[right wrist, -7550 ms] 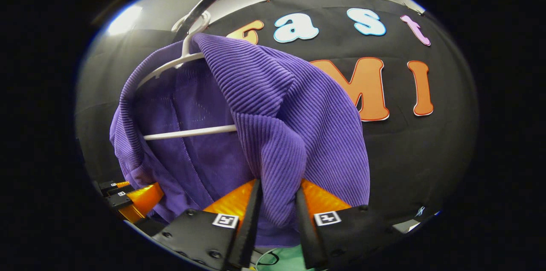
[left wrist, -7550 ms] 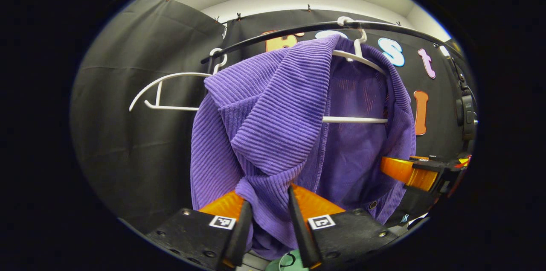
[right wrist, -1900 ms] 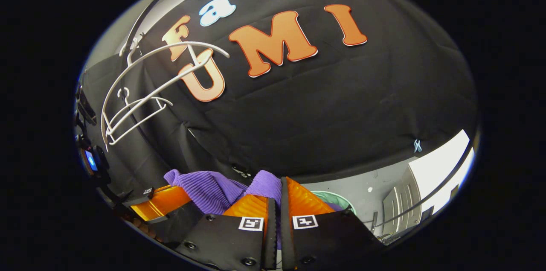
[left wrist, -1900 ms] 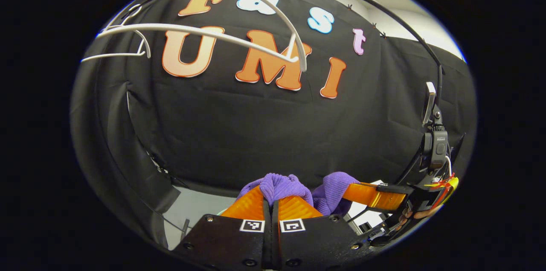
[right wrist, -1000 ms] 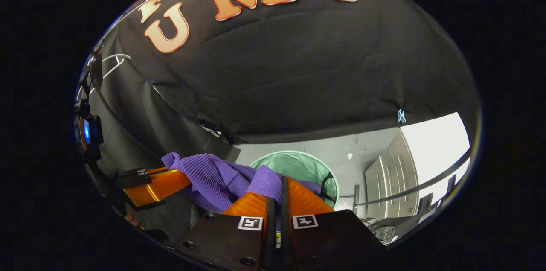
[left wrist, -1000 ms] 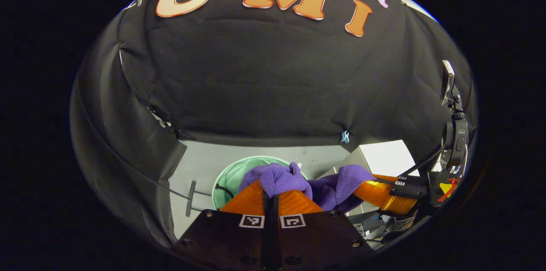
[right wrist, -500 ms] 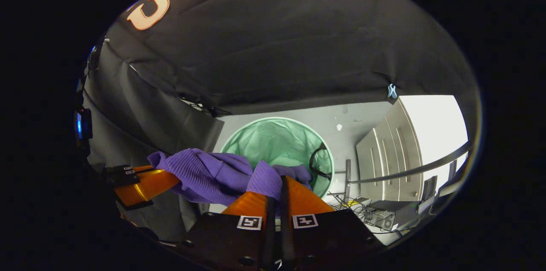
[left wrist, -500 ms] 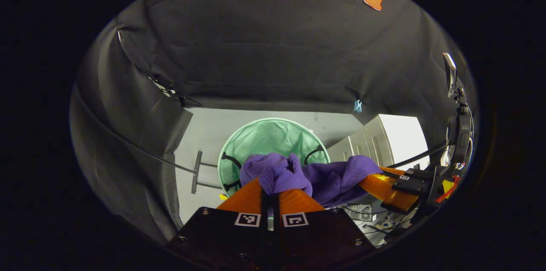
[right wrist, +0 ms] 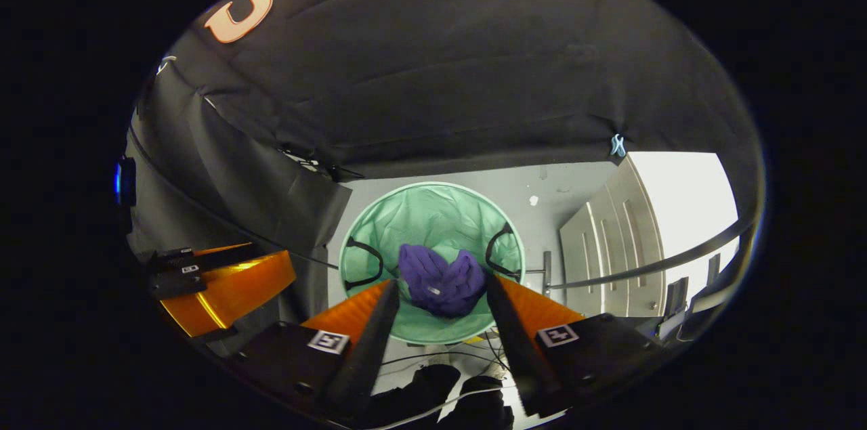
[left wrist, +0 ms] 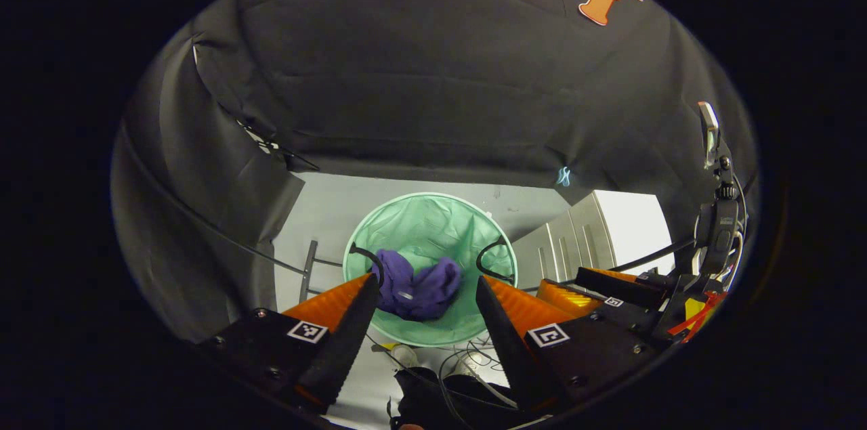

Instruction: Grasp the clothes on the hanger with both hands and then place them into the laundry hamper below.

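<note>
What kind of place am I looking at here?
Probably a staged recording booth, not a home: black cloth walls, a round green mesh laundry hamper on a pale floor holding a purple ribbed knit garment, and loose cables.

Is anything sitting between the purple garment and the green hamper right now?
Nothing visible does. The purple garment already lies bunched inside the green hamper, below both open grippers, the left gripper and the right gripper.
</note>
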The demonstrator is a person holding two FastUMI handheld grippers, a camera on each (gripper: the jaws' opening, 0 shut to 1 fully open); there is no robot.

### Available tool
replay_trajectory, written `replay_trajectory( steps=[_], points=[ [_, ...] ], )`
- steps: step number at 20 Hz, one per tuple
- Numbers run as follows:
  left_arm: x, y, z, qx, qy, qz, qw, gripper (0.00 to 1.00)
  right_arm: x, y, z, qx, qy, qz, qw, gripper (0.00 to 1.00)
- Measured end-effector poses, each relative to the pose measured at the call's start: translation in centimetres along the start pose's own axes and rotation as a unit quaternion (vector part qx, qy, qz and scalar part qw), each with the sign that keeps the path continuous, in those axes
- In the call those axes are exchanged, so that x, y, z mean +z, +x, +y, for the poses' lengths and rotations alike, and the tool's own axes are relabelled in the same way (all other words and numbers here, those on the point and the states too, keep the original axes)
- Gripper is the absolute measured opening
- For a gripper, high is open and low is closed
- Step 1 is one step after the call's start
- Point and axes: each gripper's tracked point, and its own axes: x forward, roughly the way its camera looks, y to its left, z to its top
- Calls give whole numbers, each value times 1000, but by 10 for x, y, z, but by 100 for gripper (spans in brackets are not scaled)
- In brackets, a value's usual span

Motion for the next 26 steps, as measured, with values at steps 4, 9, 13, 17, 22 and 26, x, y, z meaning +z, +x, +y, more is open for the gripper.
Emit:
replay_trajectory(
  steps=[4,9,13,17,22,26],
  points=[
    [-11,-13,7,22,1,-2,1000,98,2,-15,-6,-5,-1,-18,1000,98],
    [-15,-44,-1,22,-3,-18,1000,98,9,-48,-14,-3,-12,-48,999,99],
    [-14,-74,-2,41,-1,-41,998,98,20,-98,-22,9,-12,-83,996,99],
    [-20,-107,-12,39,-14,-64,997,98,24,-153,-41,-2,-16,-127,992,98],
    [-12,-152,-26,34,-26,-105,994,98,38,-218,-62,-2,0,-185,983,98],
    [-3,-185,-41,45,-14,-150,988,98,52,-262,-79,0,7,-230,973,98]
  ],
)
